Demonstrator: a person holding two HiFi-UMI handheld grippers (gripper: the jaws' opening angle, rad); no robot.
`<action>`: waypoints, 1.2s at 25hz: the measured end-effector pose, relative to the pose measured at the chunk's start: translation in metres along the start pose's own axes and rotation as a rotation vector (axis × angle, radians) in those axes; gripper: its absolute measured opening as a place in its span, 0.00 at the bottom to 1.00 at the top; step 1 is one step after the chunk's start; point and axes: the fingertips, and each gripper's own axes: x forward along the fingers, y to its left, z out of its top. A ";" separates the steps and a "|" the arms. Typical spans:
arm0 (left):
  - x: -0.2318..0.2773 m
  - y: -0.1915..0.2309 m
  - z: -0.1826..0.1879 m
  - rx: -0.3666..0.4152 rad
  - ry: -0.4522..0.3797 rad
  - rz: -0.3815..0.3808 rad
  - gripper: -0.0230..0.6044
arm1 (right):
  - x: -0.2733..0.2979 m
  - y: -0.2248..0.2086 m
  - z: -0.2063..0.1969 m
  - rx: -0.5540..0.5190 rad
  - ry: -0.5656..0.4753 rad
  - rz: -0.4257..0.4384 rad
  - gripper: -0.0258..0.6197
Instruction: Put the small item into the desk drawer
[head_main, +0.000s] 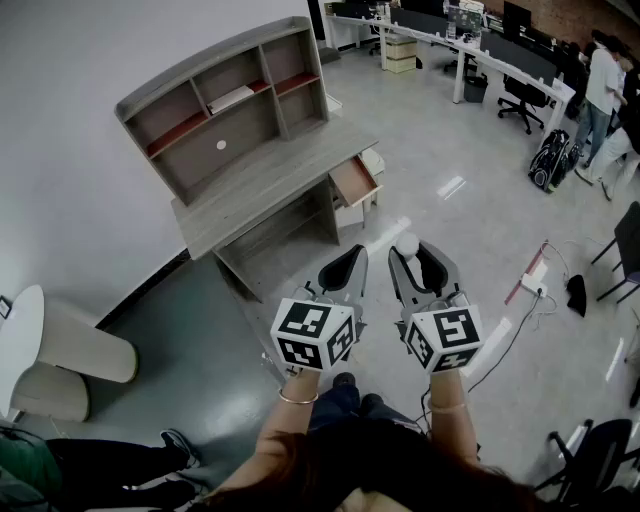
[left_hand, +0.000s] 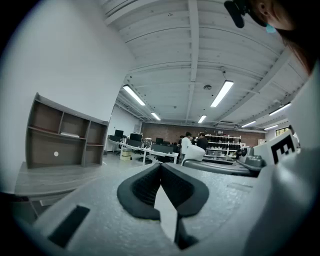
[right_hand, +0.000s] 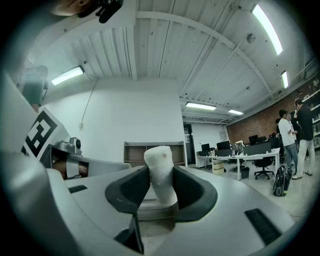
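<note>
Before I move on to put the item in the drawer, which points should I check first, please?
1. Item held: ok; the item sits between the pads of the right claw.
2. The left claw is free: ok; shut, nothing in it.
3. Drawer open: ok; pulled out at one end of the desk.
4. Room in drawer: cannot tell from here.
5. Drawer in reach: not ok; it lies well ahead of both claws.
</note>
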 end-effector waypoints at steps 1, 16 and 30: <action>0.000 -0.001 0.000 0.002 0.000 -0.003 0.06 | 0.000 0.000 0.000 -0.001 0.000 -0.001 0.25; 0.019 0.023 0.004 0.016 0.000 -0.059 0.06 | 0.036 0.000 -0.006 -0.024 0.003 -0.033 0.25; 0.040 0.098 0.011 0.031 0.002 -0.111 0.06 | 0.113 0.017 -0.008 -0.048 0.001 -0.084 0.25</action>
